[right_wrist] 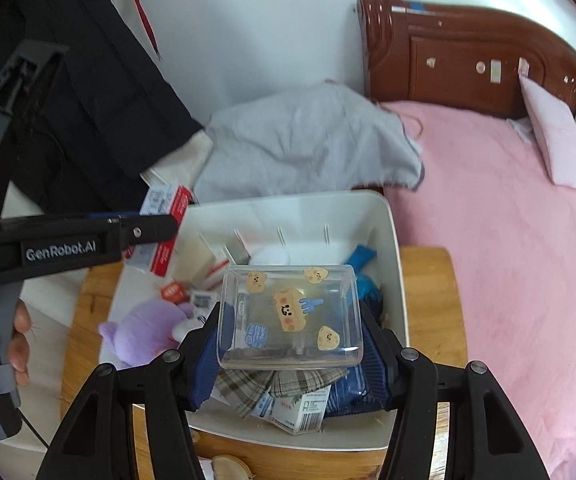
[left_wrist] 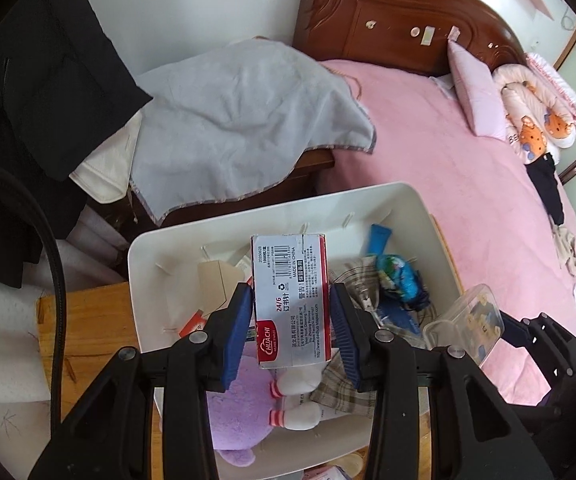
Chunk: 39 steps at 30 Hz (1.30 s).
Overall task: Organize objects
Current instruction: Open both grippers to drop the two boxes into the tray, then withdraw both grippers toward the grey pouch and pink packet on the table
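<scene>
My left gripper [left_wrist: 291, 320] is shut on a red and white staples box [left_wrist: 291, 300] and holds it above the white bin [left_wrist: 272, 204]. It also shows in the right wrist view [right_wrist: 160, 224], with the staples box [right_wrist: 168, 208] at the bin's left rim. My right gripper [right_wrist: 292, 340] is shut on a clear plastic box with bear stickers [right_wrist: 288, 316], held over the white bin [right_wrist: 392, 240]. That clear box [left_wrist: 466, 322] shows at the bin's right edge in the left wrist view.
The bin holds a purple plush toy [right_wrist: 140, 332], plaid cloth [right_wrist: 280, 388], blue items [left_wrist: 398, 276] and small cartons. It stands on a wooden stool [right_wrist: 432, 280] beside a pink bed [left_wrist: 448, 168]. A grey cloth [left_wrist: 240, 120] and a black coat [right_wrist: 80, 92] lie behind.
</scene>
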### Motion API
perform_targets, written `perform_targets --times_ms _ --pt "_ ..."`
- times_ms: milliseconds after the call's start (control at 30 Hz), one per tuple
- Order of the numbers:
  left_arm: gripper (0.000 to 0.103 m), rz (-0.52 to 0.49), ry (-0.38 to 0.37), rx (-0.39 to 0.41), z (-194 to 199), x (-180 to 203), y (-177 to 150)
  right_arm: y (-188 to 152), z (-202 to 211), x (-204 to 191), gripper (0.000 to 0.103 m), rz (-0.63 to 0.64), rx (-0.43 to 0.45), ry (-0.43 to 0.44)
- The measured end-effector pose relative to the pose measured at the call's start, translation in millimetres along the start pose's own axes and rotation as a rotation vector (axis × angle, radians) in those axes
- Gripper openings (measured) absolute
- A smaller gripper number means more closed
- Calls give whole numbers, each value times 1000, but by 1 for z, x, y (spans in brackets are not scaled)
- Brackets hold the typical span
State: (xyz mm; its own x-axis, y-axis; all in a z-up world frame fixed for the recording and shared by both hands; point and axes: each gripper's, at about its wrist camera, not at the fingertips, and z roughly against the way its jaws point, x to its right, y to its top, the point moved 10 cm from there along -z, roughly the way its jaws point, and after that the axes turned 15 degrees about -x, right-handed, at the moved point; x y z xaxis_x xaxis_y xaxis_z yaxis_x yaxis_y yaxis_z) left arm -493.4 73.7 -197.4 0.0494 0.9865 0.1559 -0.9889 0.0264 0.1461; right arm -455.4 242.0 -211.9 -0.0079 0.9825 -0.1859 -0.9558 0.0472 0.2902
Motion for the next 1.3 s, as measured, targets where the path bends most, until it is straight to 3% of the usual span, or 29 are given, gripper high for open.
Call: perform_targets --times_ms 33,67,133,233,300,767,1300 --pt "63 0 -4 -12 -3 0 -1 -1 -5 0 61 0 -10 1" --pt "86 0 -5 -25 -5 0 -3 -3 -10 -2 61 1 -25 4" --pt "95 -1 -9 -28 -5 0 -6 -6 -17 -4 62 6 -40 7" --pt "95 2 -20 -31 -3 -2 -10 -8 -19 -6 74 16 -35 9" --pt "95 14 -30 -31 0 -5 -12 -11 -15 -8 76 22 -14 2" --pt "95 33 -87 -1 28 -14 -43 -45 43 -33 76 75 142 25" --pt "95 19 -157 94 105 -3 -92 -90 134 -64 80 160 348 52"
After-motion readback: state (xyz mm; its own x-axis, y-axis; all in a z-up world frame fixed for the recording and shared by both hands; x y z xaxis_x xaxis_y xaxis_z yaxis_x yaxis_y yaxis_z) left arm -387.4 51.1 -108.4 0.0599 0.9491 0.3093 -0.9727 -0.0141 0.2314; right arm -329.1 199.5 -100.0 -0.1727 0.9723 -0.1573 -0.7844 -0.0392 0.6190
